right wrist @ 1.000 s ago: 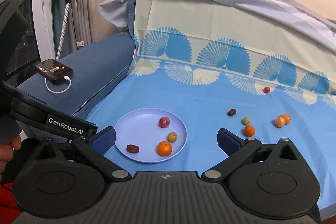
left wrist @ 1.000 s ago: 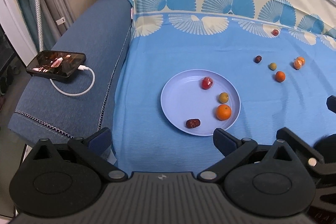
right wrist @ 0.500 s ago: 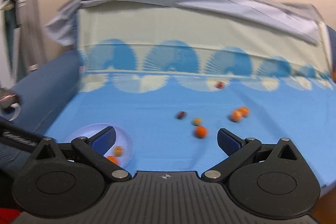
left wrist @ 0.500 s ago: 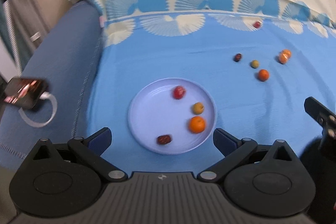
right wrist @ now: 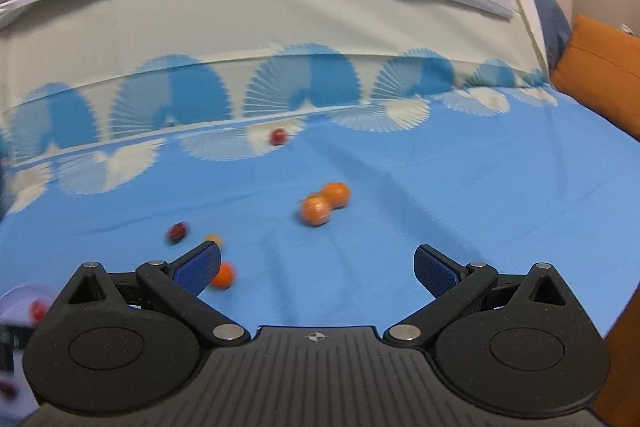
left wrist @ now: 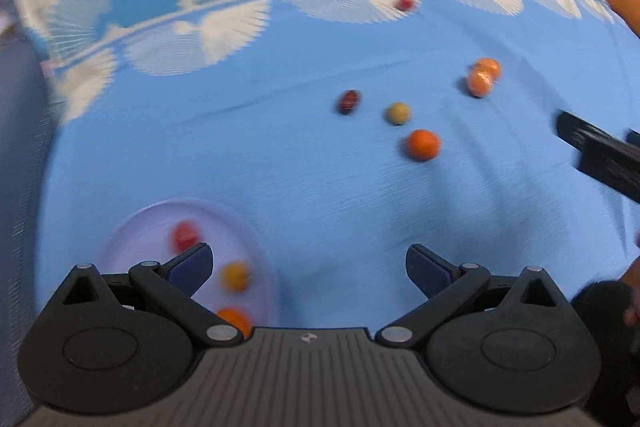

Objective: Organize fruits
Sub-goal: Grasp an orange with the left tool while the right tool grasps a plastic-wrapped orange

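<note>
- The left gripper (left wrist: 308, 269) hangs over the near part of the blue bedsheet (left wrist: 280, 155), its blue pads spread wide with nothing between them, likely so it is ready for a pick
- The right gripper (right wrist: 318, 267) has its fingers just as far apart, also empty, and it faces the loose fruit, which suggests it is lining up on the pair ahead
- The lavender plate (left wrist: 132, 227) lies at lower left in the left view and holds a red fruit (left wrist: 186, 234), a yellowish fruit (left wrist: 236, 275) and an orange one (left wrist: 236, 319) half hidden behind the left finger; it seems to be the collecting spot
- Off the plate, on the sheet, lie a dark red date-like fruit (left wrist: 349, 101), a small yellow-green fruit (left wrist: 398, 113), an orange (left wrist: 423, 145) and two oranges touching each other (right wrist: 324, 203)
- A lone red fruit (right wrist: 278, 136) sits far back by the fan pattern, well apart from the rest
- Both views are blurred, so finer detail cannot be told
</note>
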Available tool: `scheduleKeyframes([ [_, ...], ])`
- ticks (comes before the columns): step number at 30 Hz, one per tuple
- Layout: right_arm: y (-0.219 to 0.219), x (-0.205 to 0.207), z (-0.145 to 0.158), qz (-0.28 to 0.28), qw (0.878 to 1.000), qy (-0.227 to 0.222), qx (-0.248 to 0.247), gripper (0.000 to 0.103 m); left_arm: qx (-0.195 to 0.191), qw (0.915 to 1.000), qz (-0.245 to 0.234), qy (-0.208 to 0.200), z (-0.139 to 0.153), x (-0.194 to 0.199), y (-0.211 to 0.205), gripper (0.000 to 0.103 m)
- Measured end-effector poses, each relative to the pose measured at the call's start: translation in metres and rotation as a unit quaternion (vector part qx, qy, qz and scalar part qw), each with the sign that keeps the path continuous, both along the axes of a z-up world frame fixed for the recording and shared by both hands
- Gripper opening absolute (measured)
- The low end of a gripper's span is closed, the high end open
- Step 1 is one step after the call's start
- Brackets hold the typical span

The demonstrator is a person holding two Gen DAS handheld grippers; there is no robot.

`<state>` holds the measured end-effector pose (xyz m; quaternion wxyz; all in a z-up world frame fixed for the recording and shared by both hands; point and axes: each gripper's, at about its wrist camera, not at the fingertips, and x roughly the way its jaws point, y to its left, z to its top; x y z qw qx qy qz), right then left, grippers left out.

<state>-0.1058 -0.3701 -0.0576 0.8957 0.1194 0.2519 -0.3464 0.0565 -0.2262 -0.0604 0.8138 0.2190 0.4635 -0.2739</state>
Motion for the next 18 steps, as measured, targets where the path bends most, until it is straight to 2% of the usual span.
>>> scheduleKeyframes([
  [6,-0.076,0.069,-0.045,-0.007,0.999,0.041,0.017,0.102,0.002,0.9978,-0.065,0.015,-0.056,0.024,-0.080,0.103],
  [9,-0.110,0.101,-0.066,-0.002,0.998,0.056,0.031,0.102,-0.005,0.9971,-0.075,0.015,-0.076,0.036,-0.111,0.103],
  [12,-0.132,0.125,-0.086,0.011,0.997,0.066,0.045,0.102,0.008,0.9970,-0.076,0.010,-0.093,0.045,-0.133,0.103],
  [14,-0.142,0.139,-0.101,0.023,0.995,0.069,0.075,0.102,0.015,0.9966,-0.081,0.004,-0.100,0.049,-0.142,0.102],
  [15,-0.145,0.143,-0.107,0.025,0.994,0.068,0.088,0.102,0.012,0.9963,-0.085,-0.001,-0.102,0.049,-0.144,0.094],
  [16,-0.147,0.146,-0.112,0.020,0.993,0.064,0.092,0.100,0.005,0.9962,-0.087,-0.005,-0.102,0.050,-0.146,0.079],
  [17,-0.143,0.146,-0.114,0.014,0.996,0.054,0.074,0.070,-0.005,0.9954,-0.095,0.008,-0.102,0.050,-0.145,0.045],
  [18,-0.138,0.146,-0.114,0.019,0.997,0.053,0.050,0.051,-0.008,0.9949,-0.098,0.022,-0.101,0.051,-0.145,0.037],
])
